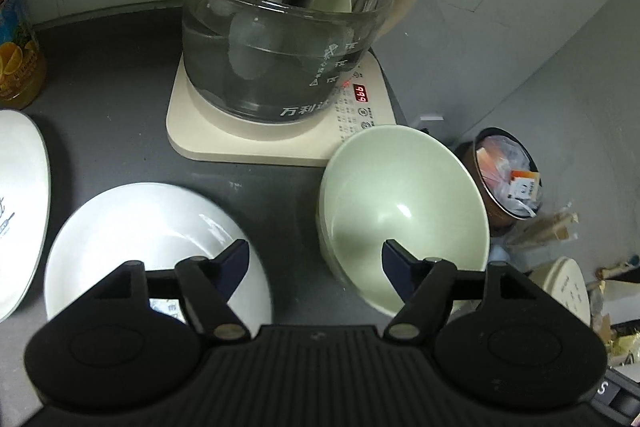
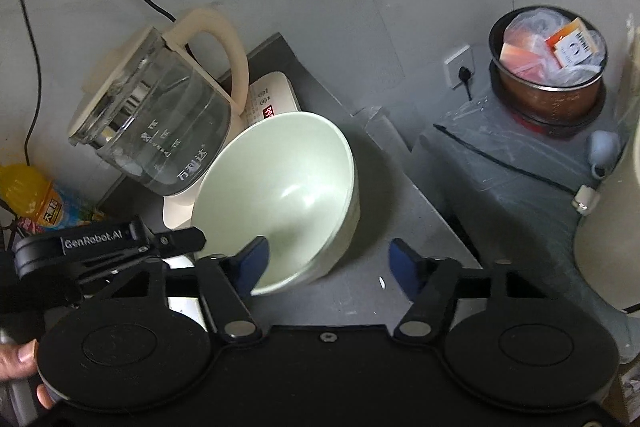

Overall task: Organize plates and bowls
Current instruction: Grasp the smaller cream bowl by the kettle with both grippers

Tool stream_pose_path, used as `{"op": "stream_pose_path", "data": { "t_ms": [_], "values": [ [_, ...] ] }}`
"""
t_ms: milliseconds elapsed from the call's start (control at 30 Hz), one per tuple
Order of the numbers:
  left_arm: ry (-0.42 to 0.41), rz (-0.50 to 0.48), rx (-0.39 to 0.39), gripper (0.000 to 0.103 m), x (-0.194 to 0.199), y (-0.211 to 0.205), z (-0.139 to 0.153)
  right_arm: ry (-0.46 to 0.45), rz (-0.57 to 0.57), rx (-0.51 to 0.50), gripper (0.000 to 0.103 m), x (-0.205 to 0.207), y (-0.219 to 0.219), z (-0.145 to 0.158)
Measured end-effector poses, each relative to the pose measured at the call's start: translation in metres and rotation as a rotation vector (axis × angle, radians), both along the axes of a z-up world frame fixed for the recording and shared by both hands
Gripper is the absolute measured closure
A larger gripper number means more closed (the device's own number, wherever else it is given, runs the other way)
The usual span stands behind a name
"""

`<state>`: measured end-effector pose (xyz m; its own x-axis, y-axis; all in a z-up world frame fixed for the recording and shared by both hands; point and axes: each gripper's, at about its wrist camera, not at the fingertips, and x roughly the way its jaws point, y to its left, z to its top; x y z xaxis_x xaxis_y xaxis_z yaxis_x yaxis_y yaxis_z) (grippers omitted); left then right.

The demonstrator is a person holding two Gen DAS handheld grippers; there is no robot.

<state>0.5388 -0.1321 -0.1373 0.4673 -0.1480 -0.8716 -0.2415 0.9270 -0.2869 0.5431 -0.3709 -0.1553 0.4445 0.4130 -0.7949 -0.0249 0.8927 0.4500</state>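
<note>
On the dark grey worktop (image 1: pixel 120 75) a pale green ceramic bowl (image 1: pixel 404 211) sits just in front of the cream base of a clear glass electric kettle (image 1: pixel 280 39), its rim close to the base's front corner. Left of the green bowl lies a shallow white ceramic bowl (image 1: pixel 152 239), and a second white dish with a dark printed mark (image 1: pixel 20 211) lies at the far left edge, near the shallow one.

The left claw (image 1: pixel 316 255) hangs released above the worktop, its blue-tipped fingers spread wide: one tip over the white bowl's rim, the other over the green bowl's near rim, gripping neither.

The right claw (image 2: pixel 328 259) is also released. Its left fingertip overlaps the green bowl's (image 2: pixel 276 187) near edge, while the right fingertip stands over bare worktop, so the bowl's near wall appears to lie between them, ungripped.

A yellow juice bottle (image 1: pixel 18 39) stands at the back left. A brown metal pot stuffed with plastic packets (image 2: pixel 550 67) rests on a separate grey surface to the right.
</note>
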Motion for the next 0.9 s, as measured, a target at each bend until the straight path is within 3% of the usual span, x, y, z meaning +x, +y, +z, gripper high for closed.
{"op": "stream_pose_path", "data": {
  "t_ms": [133,233,300,400,467,900],
  "values": [
    [0.034,0.031,-0.042,0.055,0.009,-0.001,-0.014,0.023,-0.003,0.022,0.048,0.012,0.003,-0.011],
    [0.061,0.051,-0.054,0.065,0.014,-0.001,-0.024,0.056,-0.006,0.040,0.059,0.019,0.006,-0.024],
    [0.083,0.063,-0.065,0.069,0.017,-0.001,-0.030,0.088,-0.003,0.048,0.074,0.025,0.008,-0.036],
    [0.102,0.038,-0.088,0.075,0.020,-0.003,-0.039,0.084,-0.015,0.047,0.076,0.026,0.011,-0.040],
    [0.103,0.027,-0.106,0.087,0.023,-0.005,-0.042,0.076,-0.007,0.021,0.076,0.024,0.013,-0.037],
    [0.056,-0.033,-0.103,0.088,0.004,-0.006,-0.005,0.014,-0.030,0.006,0.076,-0.014,0.011,0.001]
  ]
}}
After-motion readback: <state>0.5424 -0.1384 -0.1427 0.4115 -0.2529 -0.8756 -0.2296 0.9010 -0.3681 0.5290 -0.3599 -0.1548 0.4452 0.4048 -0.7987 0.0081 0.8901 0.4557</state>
